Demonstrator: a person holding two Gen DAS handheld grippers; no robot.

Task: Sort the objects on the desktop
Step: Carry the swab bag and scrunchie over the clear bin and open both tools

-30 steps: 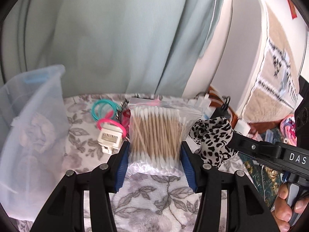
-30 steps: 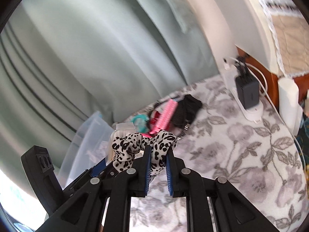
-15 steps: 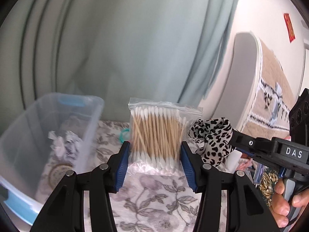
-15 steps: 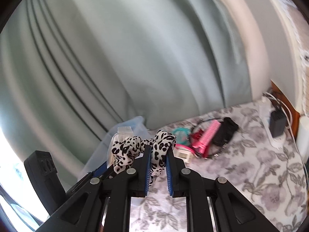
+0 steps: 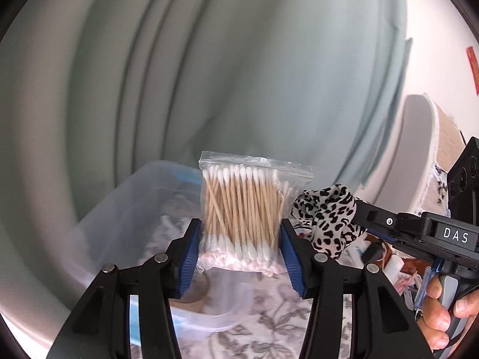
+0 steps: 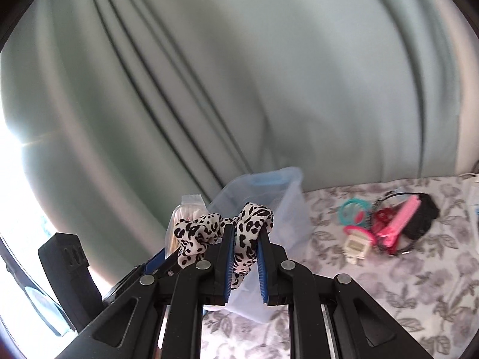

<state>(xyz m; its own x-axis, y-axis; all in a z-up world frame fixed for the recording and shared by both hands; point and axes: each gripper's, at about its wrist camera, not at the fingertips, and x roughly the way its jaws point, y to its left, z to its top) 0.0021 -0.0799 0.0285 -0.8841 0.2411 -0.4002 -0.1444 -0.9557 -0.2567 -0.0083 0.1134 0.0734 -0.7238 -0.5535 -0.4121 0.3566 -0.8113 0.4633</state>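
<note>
My left gripper is shut on a clear zip bag of cotton swabs, held upright above the near end of a clear plastic bin. My right gripper is shut on a leopard-print scrunchie; in the left wrist view the scrunchie hangs just right of the swab bag. From the right wrist view the bin stands right behind the scrunchie, and the swab bag peeks out at its left.
A pile of small items lies on the floral cloth: teal hair rings, a pink comb, a black pouch, a white clip. A grey-green curtain hangs behind. A person's hand holds the right gripper's handle.
Both grippers have risen and swung left toward the bin, each keeping its grip. The bin now sits under the swab bag, and the item pile has slid off to the right.
</note>
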